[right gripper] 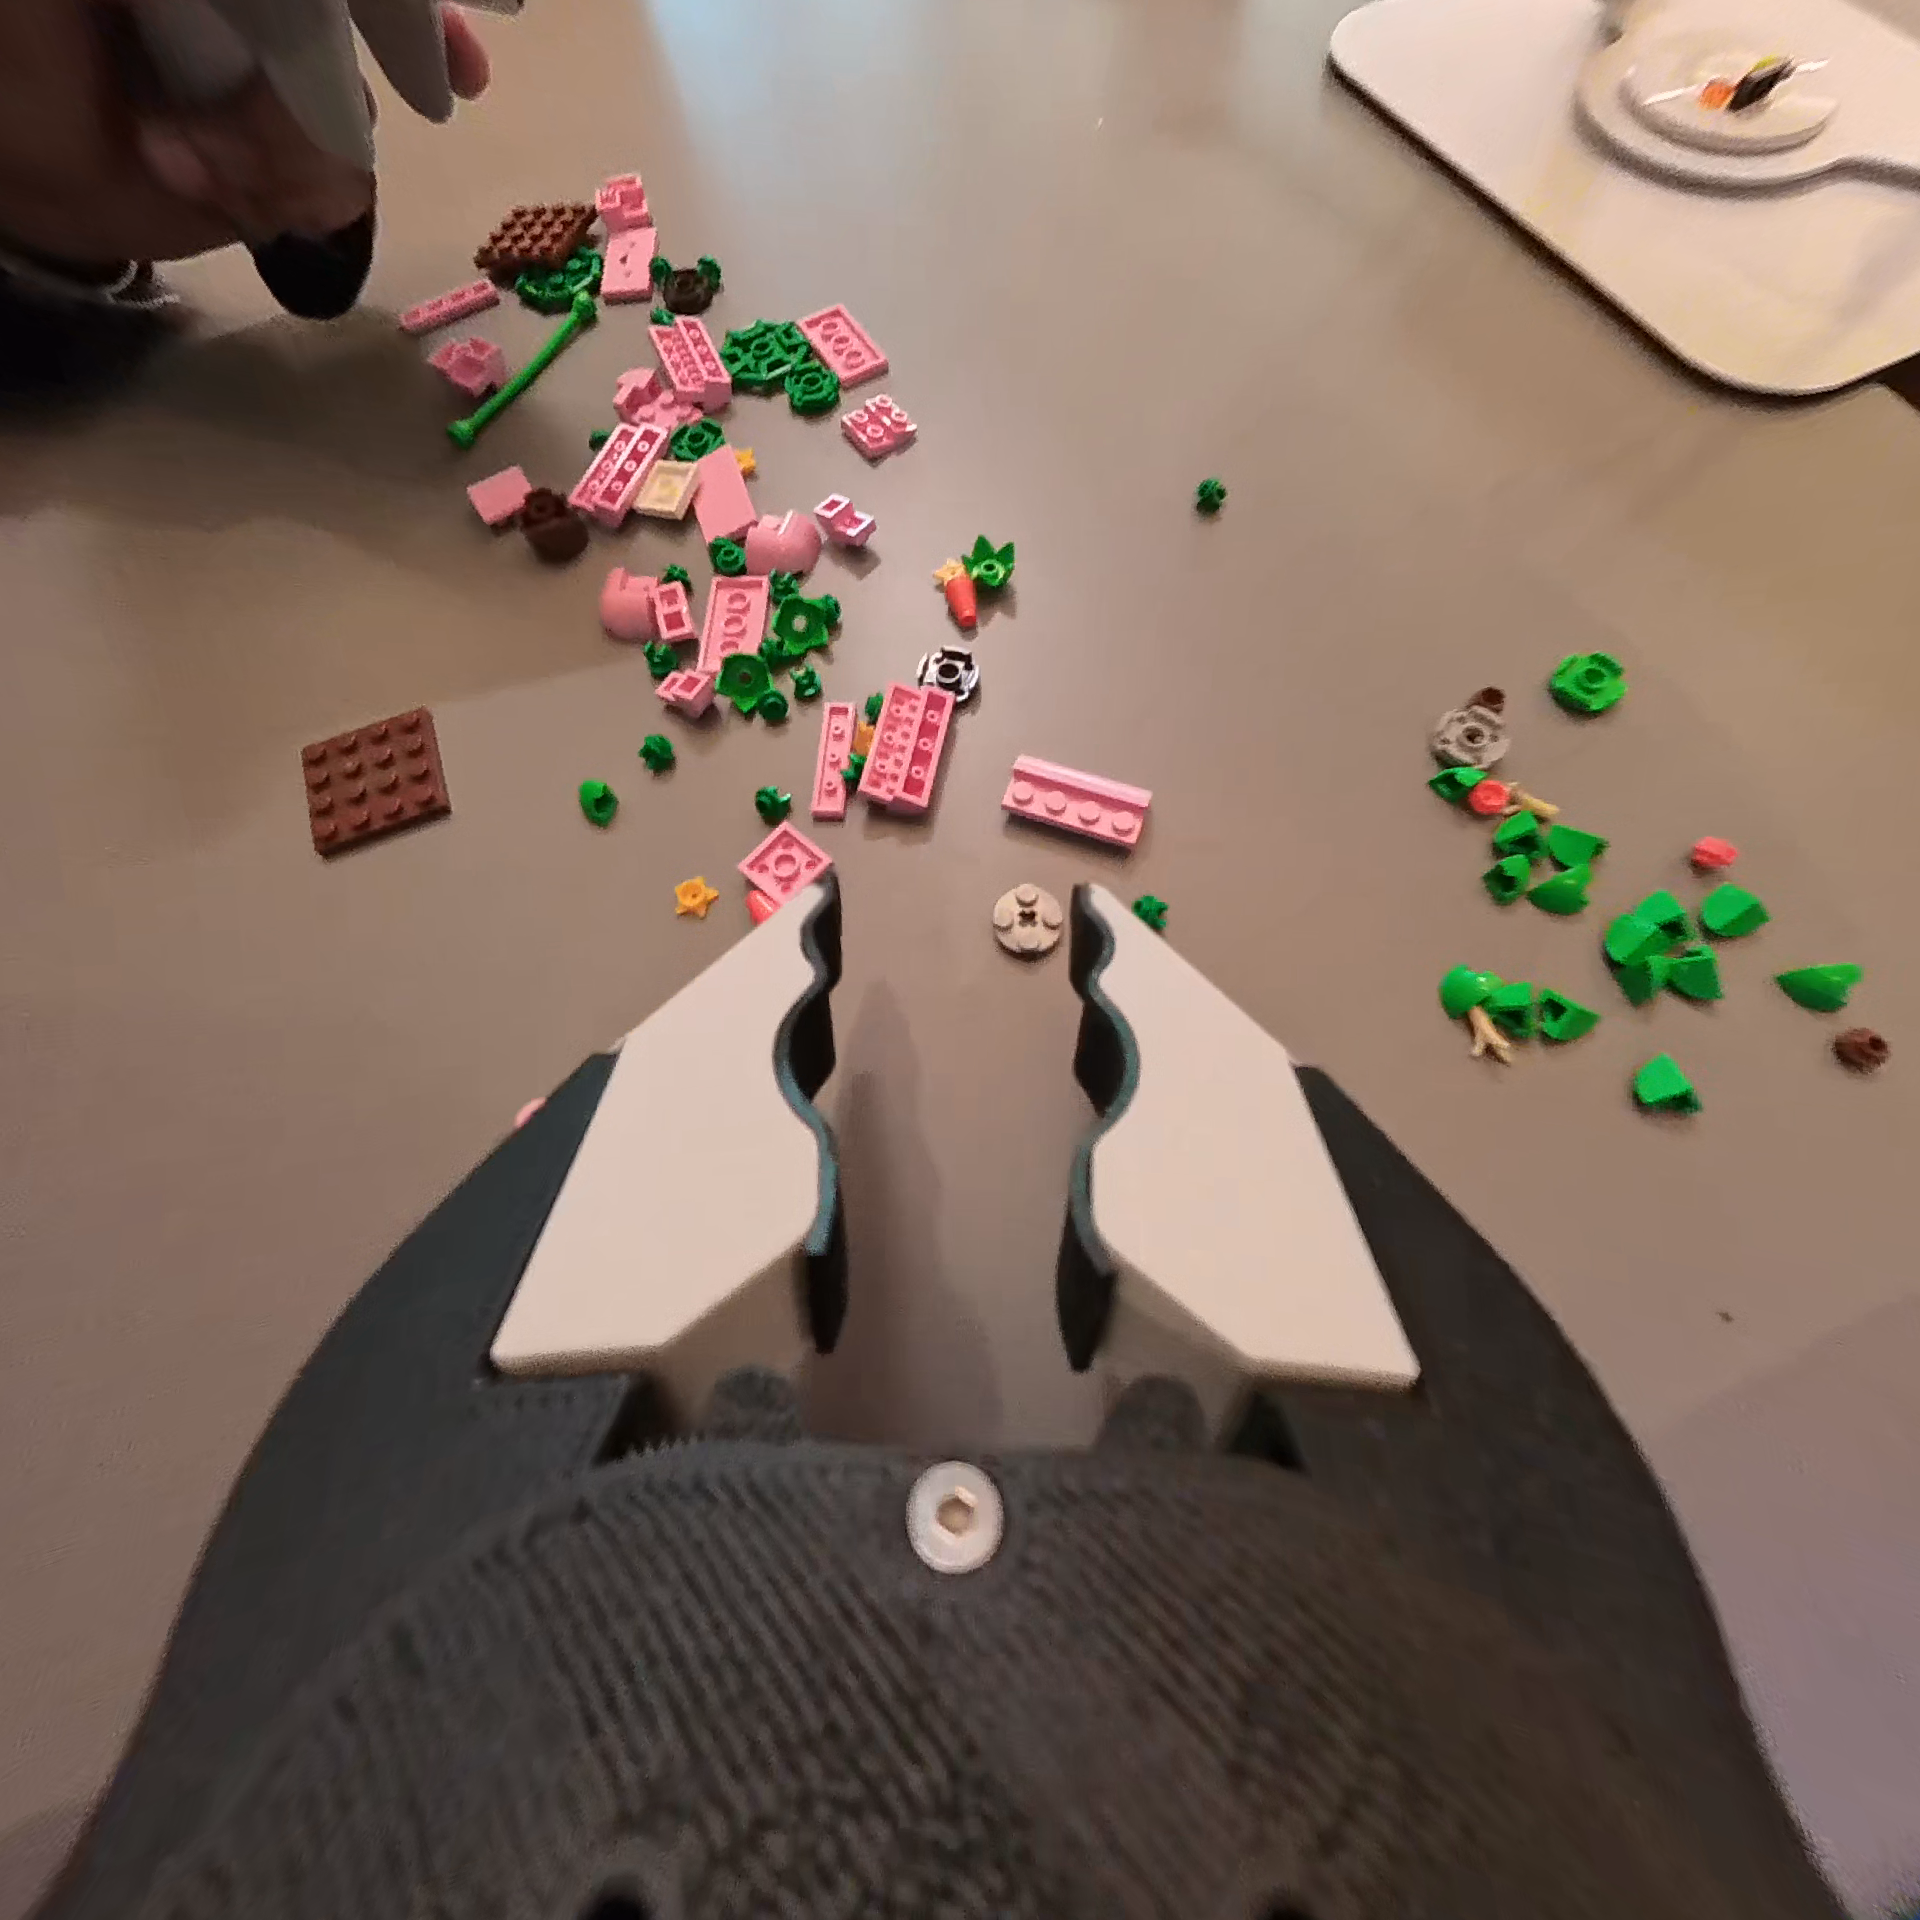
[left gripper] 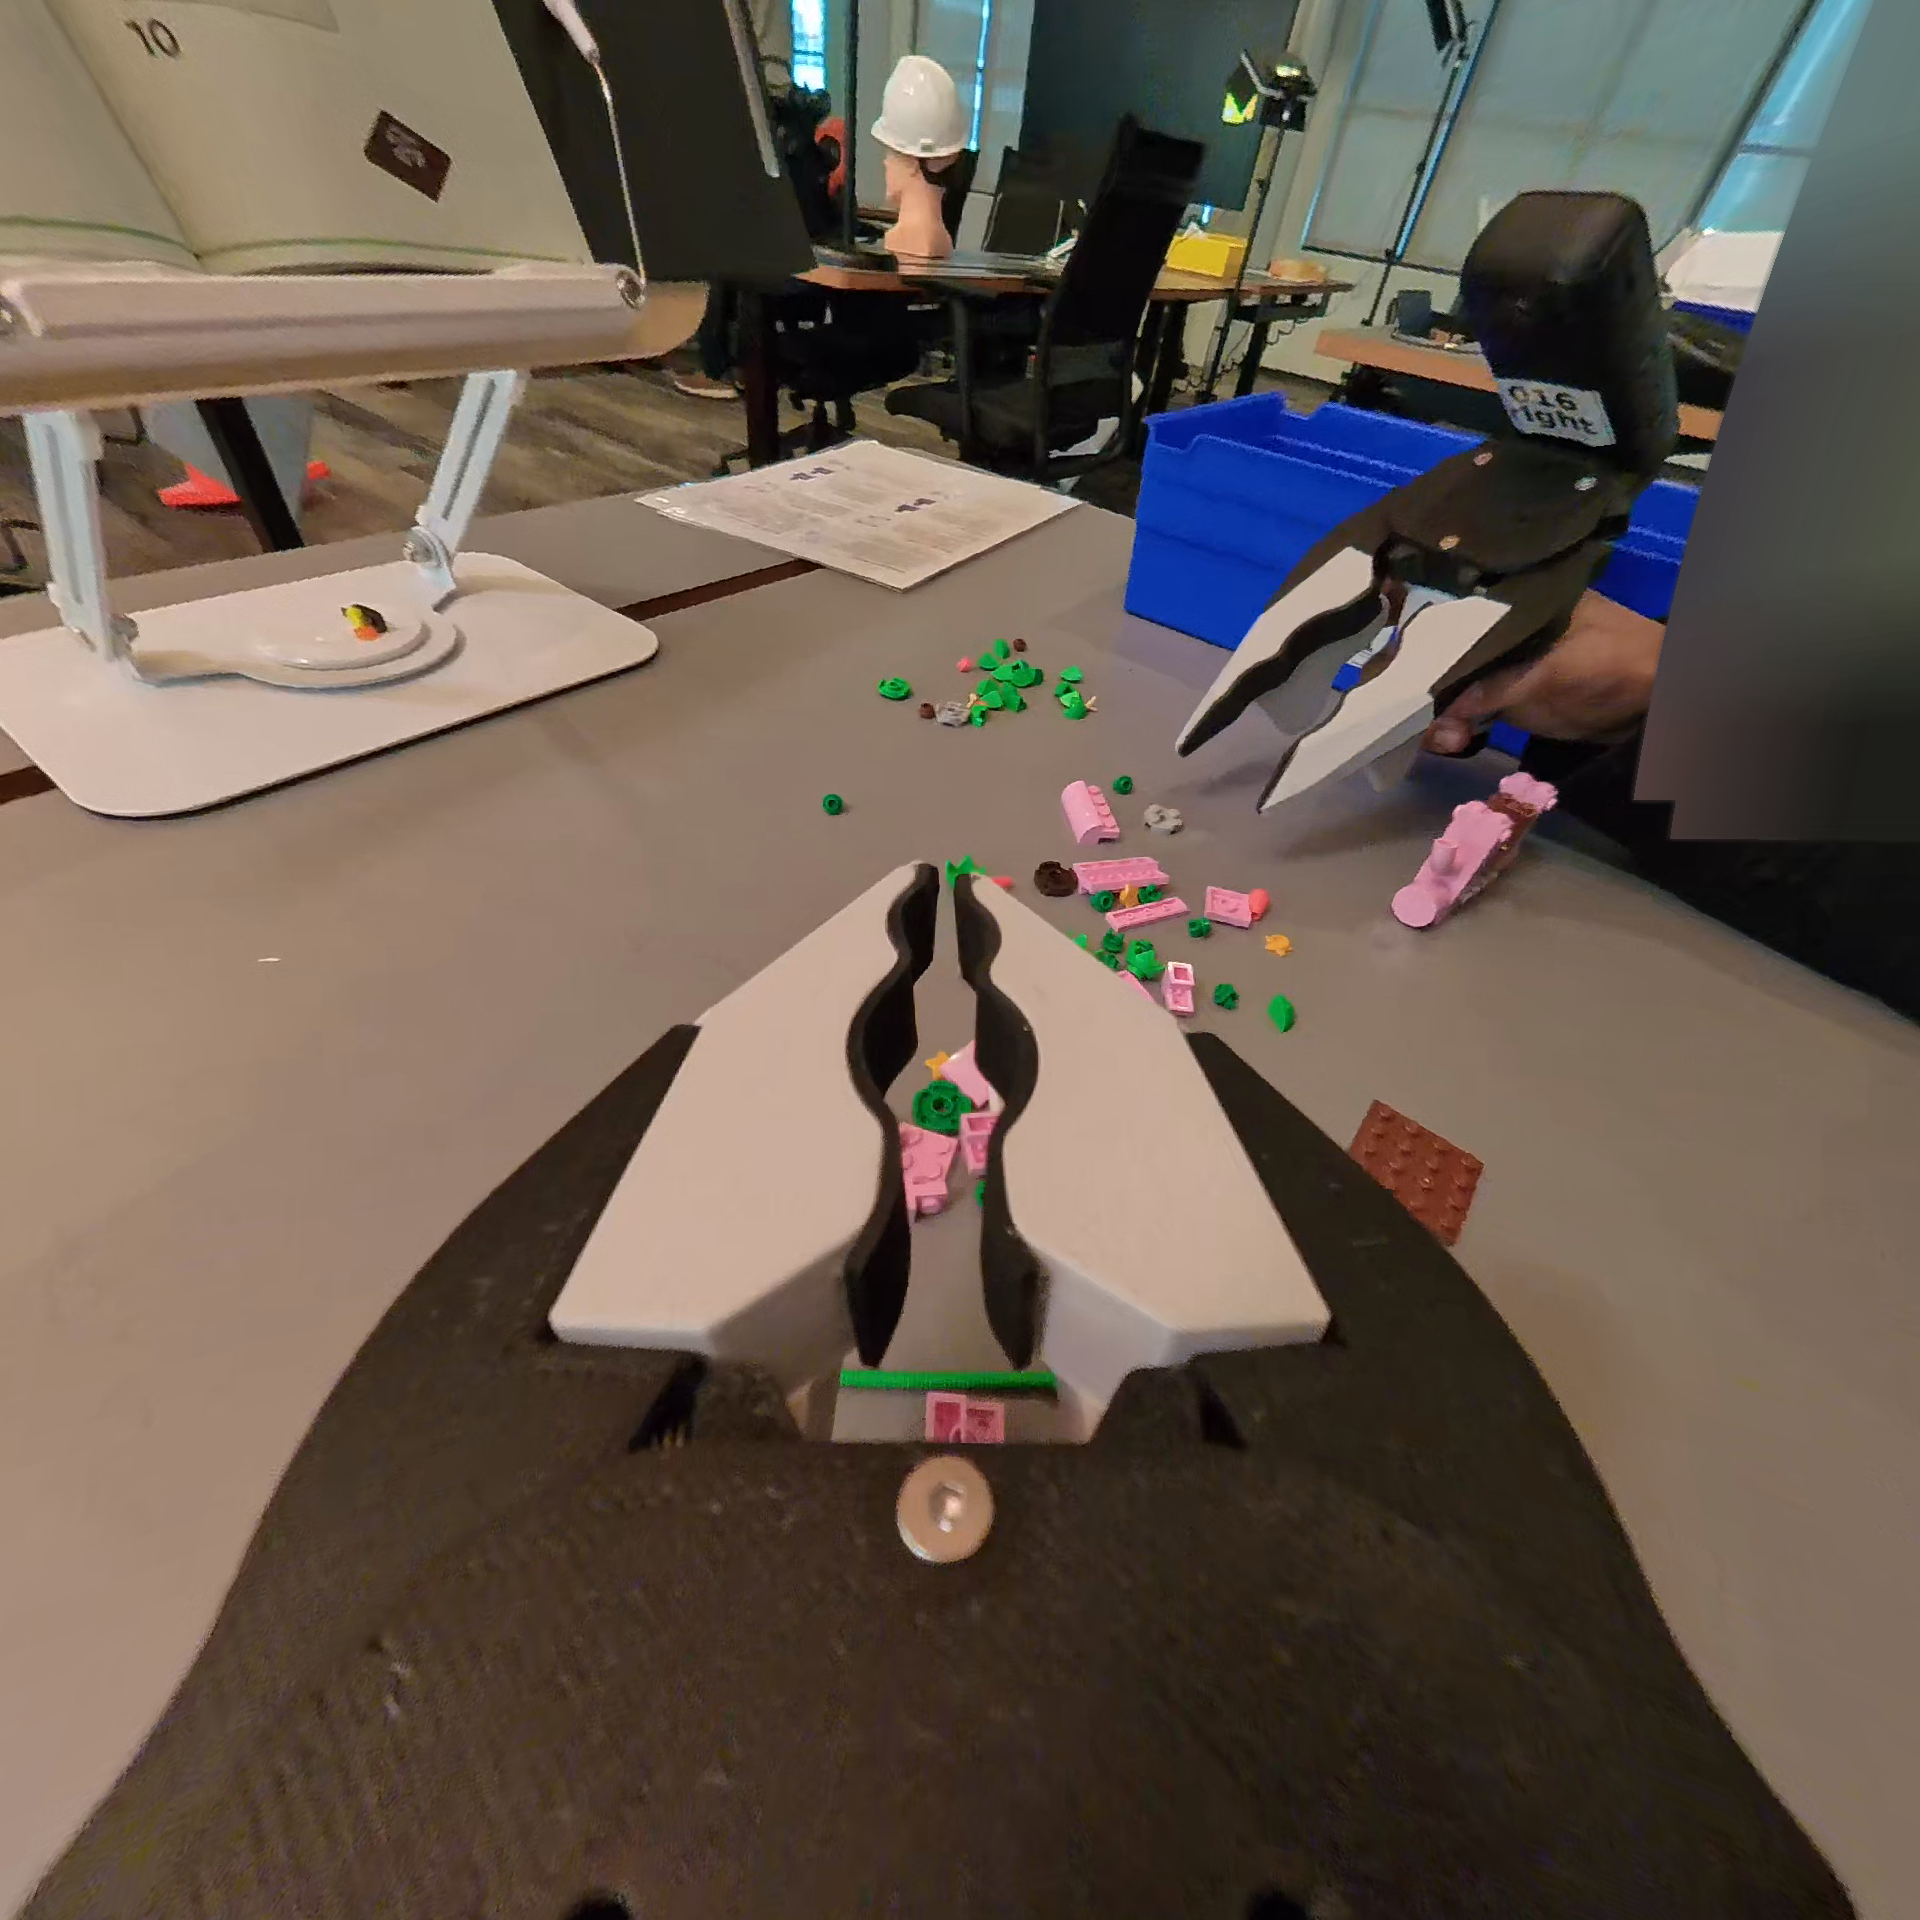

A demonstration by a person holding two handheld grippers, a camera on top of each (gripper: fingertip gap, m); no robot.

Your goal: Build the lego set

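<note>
Loose pink, green and brown Lego pieces (right gripper: 717,468) lie scattered on the grey table (right gripper: 1299,468). My right gripper (right gripper: 956,904) is open and empty, low over the table. A tan round plate (right gripper: 1027,920) lies just ahead, between its tips, and a pink four-stud brick (right gripper: 1075,800) lies beyond. It also shows in the left wrist view (left gripper: 1224,777), held by a hand. My left gripper (left gripper: 940,878) has its jaws almost together, with nothing seen between them, above pink and green pieces. A pink and brown partial build (left gripper: 1465,852) lies on its side at the right.
A brown square plate (right gripper: 374,779) lies apart at the left of the pile. Green leaf pieces (right gripper: 1621,935) are spread to the right. A white stand (left gripper: 312,665) holds an open booklet at the back left. A blue bin (left gripper: 1278,520) and a paper sheet (left gripper: 862,509) sit behind. The left gripper's tips are roughly 20 centimeters from the right gripper's.
</note>
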